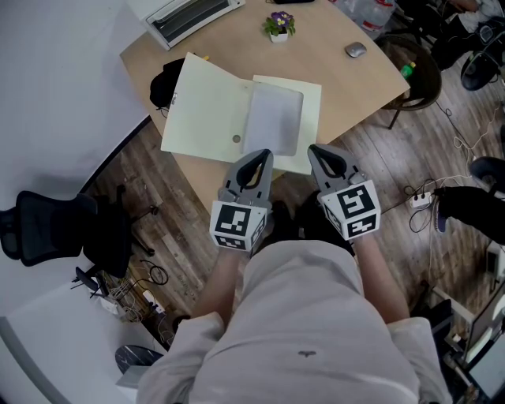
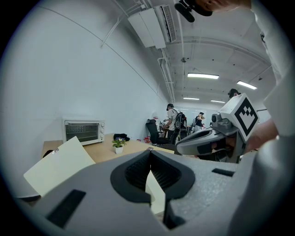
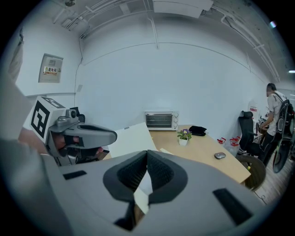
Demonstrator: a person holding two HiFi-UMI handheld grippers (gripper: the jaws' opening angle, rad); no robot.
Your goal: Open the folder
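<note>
From the head view, the cream card folder lay open on the light wooden bench, close to its near edge. Its left cover was tilted up and a translucent plastic sleeve showed on its right half. My left hand-held gripper and right hand-held gripper pointed side by side at the folder's near edge. Whether either tip touched it I could not tell from above. Farther back stood a white toaster oven, a small potted plant with purple flowers and a grey computer mouse. A black bundle lay just beyond the raised cover, and a black office chair stood on the floor to the left.

In the left gripper view, my left hand-held gripper had its jaws pressed together, tip to tip, with nothing gripped. Only a strip of cream folder showed through the gap behind the tips. The raised cover leaned at the left, below the oven and the plant. The right hand-held gripper sat alongside.

In the right gripper view, my right hand-held gripper was likewise closed on nothing. The folder's cover rose ahead, with the left hand-held gripper beside it. The oven, plant and mouse were beyond.
</note>
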